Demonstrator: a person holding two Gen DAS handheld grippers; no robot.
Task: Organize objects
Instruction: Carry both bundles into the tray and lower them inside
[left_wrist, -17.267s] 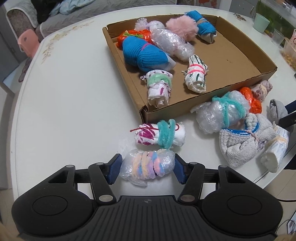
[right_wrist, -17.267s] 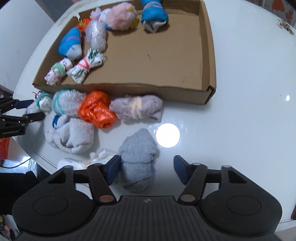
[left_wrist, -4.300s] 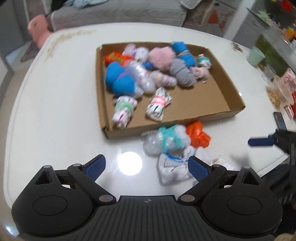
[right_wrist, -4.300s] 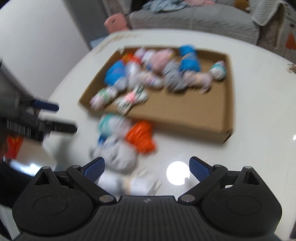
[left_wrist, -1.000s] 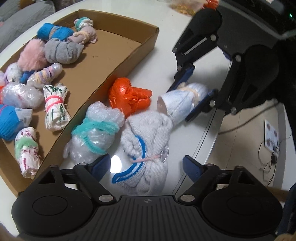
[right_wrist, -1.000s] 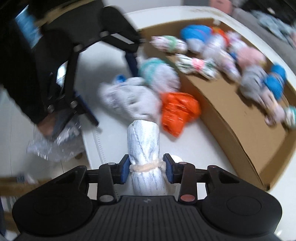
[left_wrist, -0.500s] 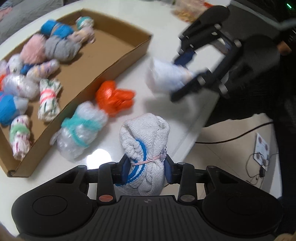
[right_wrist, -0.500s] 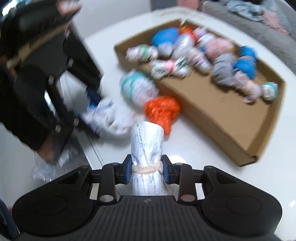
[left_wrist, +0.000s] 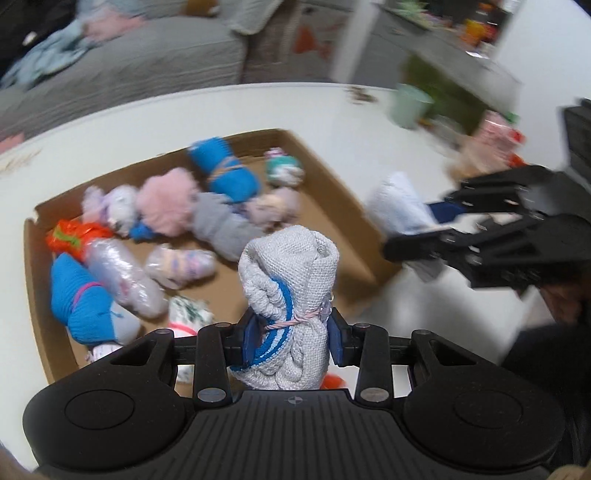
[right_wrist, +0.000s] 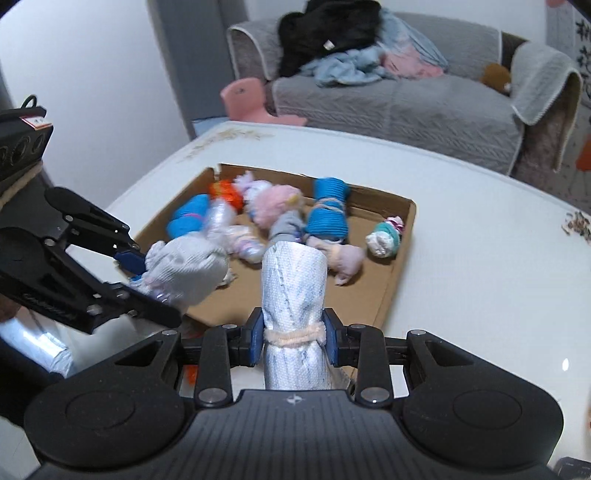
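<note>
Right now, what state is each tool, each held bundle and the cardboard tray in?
left tool: shut on the grey knitted bundle
grey knitted bundle: held upright, off the table
right tool: shut on the white rolled bundle
white rolled bundle: held upright
cardboard tray: open-topped, partly filled with bundles

I am holding a knitted white bundle with a blue stripe (left_wrist: 291, 266) in my left gripper (left_wrist: 291, 334), above the near edge of the shallow cardboard tray (left_wrist: 334, 192). My right gripper (right_wrist: 293, 341) is gripping a rolled white cloth tied with cream yarn (right_wrist: 293, 284) to the right of it, above the round white table (right_wrist: 480, 258). Wrapped bundles are crowding the tray's far left part.
</note>
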